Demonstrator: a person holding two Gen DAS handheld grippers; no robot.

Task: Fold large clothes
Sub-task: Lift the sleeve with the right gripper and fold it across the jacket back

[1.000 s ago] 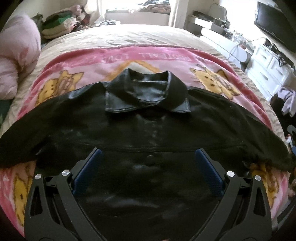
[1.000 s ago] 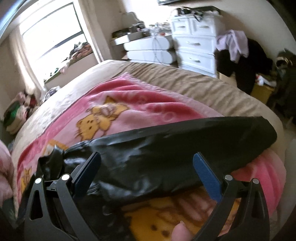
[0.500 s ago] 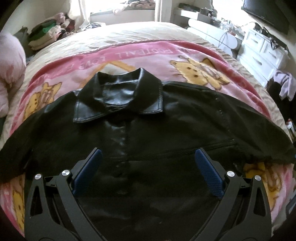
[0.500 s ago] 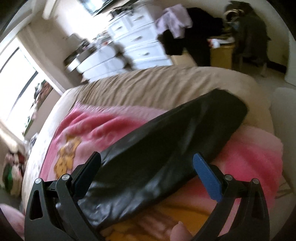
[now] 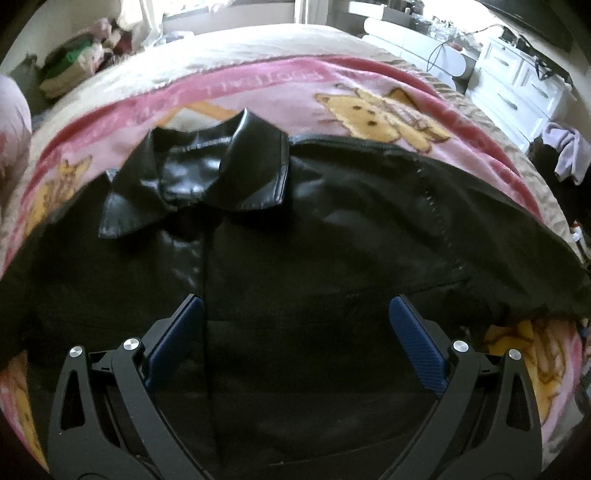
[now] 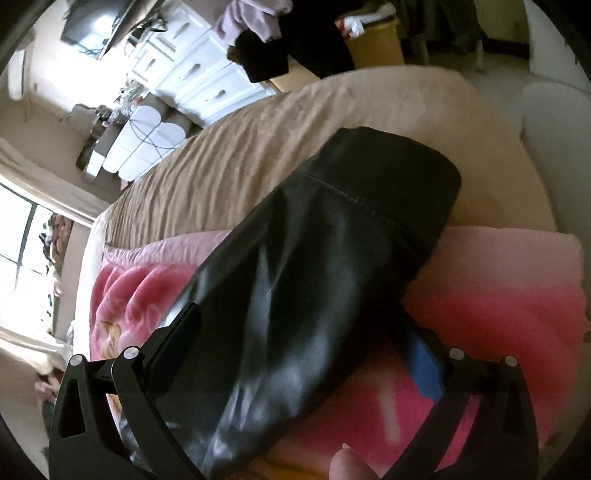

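A black leather jacket (image 5: 314, 258) lies spread flat on a pink cartoon blanket (image 5: 266, 88), collar (image 5: 207, 173) toward the far side. My left gripper (image 5: 295, 332) hovers open over the jacket's chest, fingers wide apart, nothing between them. In the right wrist view the jacket's right sleeve (image 6: 314, 280) runs diagonally across the blanket (image 6: 498, 295), its cuff (image 6: 399, 173) reaching the tan bedspread. My right gripper (image 6: 299, 339) is open and straddles the sleeve, blue-padded fingers (image 6: 424, 362) on either side of it, close to the leather.
A tan bedspread (image 6: 240, 155) covers the bed around the blanket. White drawers (image 5: 517, 85) and hanging clothes (image 6: 266, 33) stand past the right edge of the bed. A clothes pile (image 5: 77, 62) sits at the far left, near a window.
My right gripper has swung out along the sleeve toward the cuff, tilted, and dropped close over it. My left gripper has drifted rightward across the jacket's chest. Both stayed open.
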